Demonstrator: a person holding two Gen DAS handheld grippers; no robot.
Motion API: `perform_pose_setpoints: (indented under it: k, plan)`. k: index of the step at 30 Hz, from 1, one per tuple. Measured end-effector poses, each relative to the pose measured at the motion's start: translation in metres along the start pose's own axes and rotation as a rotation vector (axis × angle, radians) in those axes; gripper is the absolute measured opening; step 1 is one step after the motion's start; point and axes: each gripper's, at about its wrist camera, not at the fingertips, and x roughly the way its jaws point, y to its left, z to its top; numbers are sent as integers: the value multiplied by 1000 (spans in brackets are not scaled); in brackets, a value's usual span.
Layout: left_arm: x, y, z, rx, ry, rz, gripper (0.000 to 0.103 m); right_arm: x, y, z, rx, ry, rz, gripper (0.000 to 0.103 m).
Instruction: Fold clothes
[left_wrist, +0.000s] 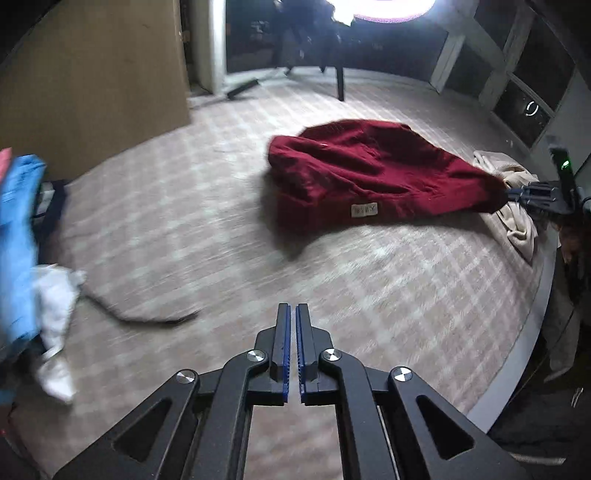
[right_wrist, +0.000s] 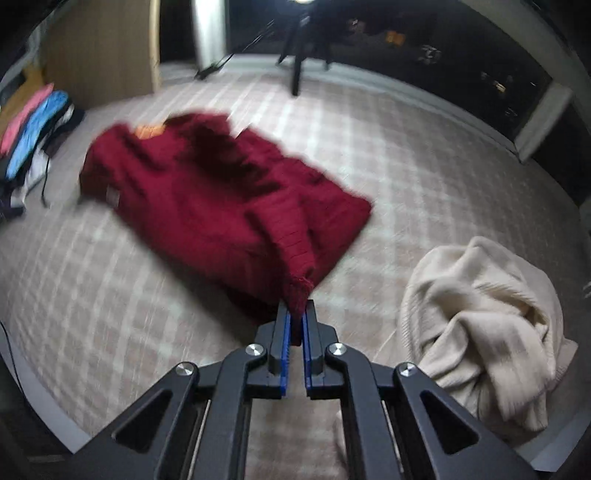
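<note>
A dark red knitted sweater (left_wrist: 369, 173) lies bunched on the checked bed cover (left_wrist: 166, 221). In the right wrist view the red sweater (right_wrist: 207, 199) spreads ahead, and one ribbed sleeve runs back into my right gripper (right_wrist: 296, 308), which is shut on the cuff. The left wrist view shows that right gripper (left_wrist: 511, 194) at the far right, pulling the sleeve taut. My left gripper (left_wrist: 292, 308) hovers over bare cover in front of the sweater. Its jaws stand almost together with nothing between them.
A crumpled cream garment (right_wrist: 480, 325) lies to the right of the sweater near the bed's edge. A stack of blue, pink and white clothes (right_wrist: 33, 129) sits at the left. A wooden panel (left_wrist: 92, 74) and tripod legs (left_wrist: 340, 81) stand beyond the bed.
</note>
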Motion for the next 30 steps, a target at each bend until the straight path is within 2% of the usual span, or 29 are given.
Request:
perform_pose_setpoints:
  k: [4,6,7,12,13,14,16,19,23,27,30]
  plan:
    - [37,-12,26,71,15,48,10,-5,-14,25,26,-37,22,6]
    - [52,-17,36,101,24,61,20,-1,-16,35,18,-36,28,6]
    - [58,-20,40,112,28,64,25,2,-16,36,17,-30,36,6]
    - [69,-41,58,180,8,77,32,16,-14,37,-5,-2,49,6]
    - [74,-41,62,177,13,89,22,18,-16,38,-3,0,55,6]
    - [80,-36,67,152,35,89,4,21,-18,39,0,1,59,6]
    - [86,-24,75,90,64,69,3,21,-20,41,3,-2,64,6]
    - [60,-16,78,67,0,36,3,10,-25,43,2,-26,80,6]
    - [2,-4,66,42,-64,2,3,-24,-29,38,15,-86,116,6]
    - [-57,11,35,-30,-87,-83,3,-67,-21,20,26,-131,185,6]
    - [-75,19,-2,-74,-55,-102,3,-77,-1,-7,34,-84,236,6]
